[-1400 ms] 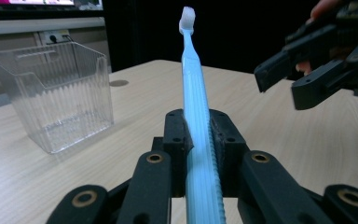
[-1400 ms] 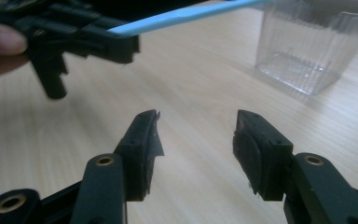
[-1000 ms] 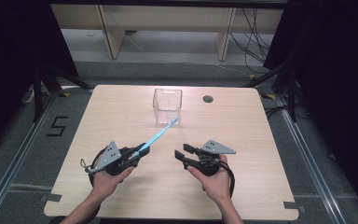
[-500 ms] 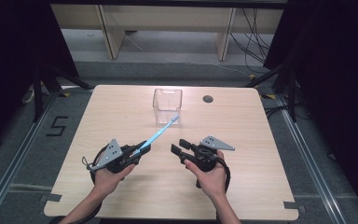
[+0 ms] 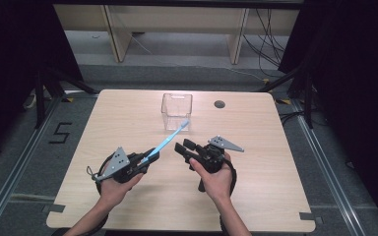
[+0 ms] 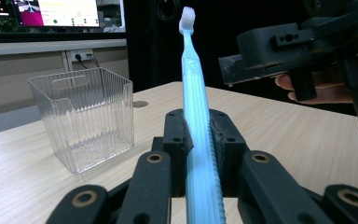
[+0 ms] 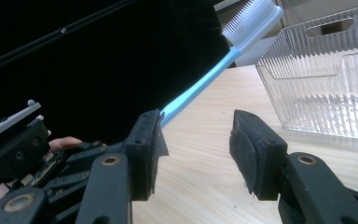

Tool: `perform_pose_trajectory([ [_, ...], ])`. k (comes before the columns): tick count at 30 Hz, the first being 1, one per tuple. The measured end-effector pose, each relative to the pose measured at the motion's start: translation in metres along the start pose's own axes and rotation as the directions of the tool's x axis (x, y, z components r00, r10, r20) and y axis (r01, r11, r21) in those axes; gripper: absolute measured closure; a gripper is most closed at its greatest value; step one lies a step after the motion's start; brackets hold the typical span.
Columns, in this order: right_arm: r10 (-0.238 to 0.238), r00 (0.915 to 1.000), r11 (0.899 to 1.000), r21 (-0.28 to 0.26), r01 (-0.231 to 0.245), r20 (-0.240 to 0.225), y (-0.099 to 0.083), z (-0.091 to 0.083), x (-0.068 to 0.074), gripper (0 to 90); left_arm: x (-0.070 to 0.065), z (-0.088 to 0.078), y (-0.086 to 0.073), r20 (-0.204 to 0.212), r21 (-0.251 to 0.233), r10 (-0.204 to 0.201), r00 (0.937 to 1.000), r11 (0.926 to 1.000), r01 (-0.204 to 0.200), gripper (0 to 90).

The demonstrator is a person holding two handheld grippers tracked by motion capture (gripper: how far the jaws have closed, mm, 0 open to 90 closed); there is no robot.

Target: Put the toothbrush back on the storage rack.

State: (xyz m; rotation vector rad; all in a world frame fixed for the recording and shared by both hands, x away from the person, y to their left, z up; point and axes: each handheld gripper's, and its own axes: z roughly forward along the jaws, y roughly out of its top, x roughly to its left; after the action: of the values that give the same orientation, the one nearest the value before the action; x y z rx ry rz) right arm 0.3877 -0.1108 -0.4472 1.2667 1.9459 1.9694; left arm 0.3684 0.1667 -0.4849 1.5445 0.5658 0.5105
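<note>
- A person stands at a light wooden table (image 5: 256, 196), holding a two-jaw gripper in each hand.
- The left gripper (image 5: 151, 158) has its jaws closed on the handle of a light blue toothbrush (image 5: 167, 141).
- In the left gripper view, the toothbrush (image 6: 196, 140) runs up between the two jaw pads, which press on it from either side, and its white bristled head rises well past the jaw tips.
- From above, the toothbrush slants away from the person, its head reaching the near wall of a clear plastic box (image 5: 176, 111).
- The box stands upright at the far middle of the table.
- The right gripper (image 5: 183, 147) is just beside the toothbrush, jaws parted wide and holding nothing.
- In the right gripper view, the toothbrush (image 7: 200, 88) passes behind the left-hand jaw, not between the pads.
- A small dark round hole (image 5: 219, 104) lies in the table near the box.
</note>
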Motion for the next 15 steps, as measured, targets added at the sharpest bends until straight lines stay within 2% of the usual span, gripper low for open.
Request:
perform_pose_trajectory([
  [6, 0.031, 0.9994, 0.999, -0.005, -0.032, -0.015, 0.003, 0.009, -0.003, 52.6, -0.004, 0.002, 0.000, 0.009, 0.010, 0.006, 0.9999, 0.9999, -0.006, 77.9],
  [9, 0.077, 0.9967, 0.997, -0.014, -0.078, -0.023, 0.005, 0.013, -0.004, 52.2, -0.005, 0.003, -0.001, 0.011, 0.009, 0.007, 0.9999, 0.9999, -0.007, 77.8],
  [10, 0.061, 0.9978, 0.998, -0.023, -0.062, -0.025, 0.006, 0.014, -0.006, 52.2, -0.005, 0.003, -0.001, 0.010, 0.009, 0.007, 0.9999, 0.9999, -0.007, 77.8],
  [12, 0.074, 0.9969, 0.997, -0.023, -0.075, -0.026, 0.007, 0.017, -0.006, 52.0, -0.006, 0.003, 0.000, 0.010, 0.009, 0.009, 0.9999, 0.9999, -0.009, 77.8],
  [13, 0.106, 0.9938, 0.994, -0.018, -0.107, -0.033, 0.009, 0.020, -0.003, 52.0, -0.007, 0.004, 0.000, 0.008, 0.008, 0.009, 0.9999, 0.9999, -0.009, 77.8],
  [15, 0.074, 0.9967, 0.997, -0.029, -0.075, -0.033, 0.010, 0.022, -0.005, 52.0, -0.007, 0.004, -0.001, 0.007, 0.008, 0.010, 0.9999, 0.9999, -0.010, 77.8],
])
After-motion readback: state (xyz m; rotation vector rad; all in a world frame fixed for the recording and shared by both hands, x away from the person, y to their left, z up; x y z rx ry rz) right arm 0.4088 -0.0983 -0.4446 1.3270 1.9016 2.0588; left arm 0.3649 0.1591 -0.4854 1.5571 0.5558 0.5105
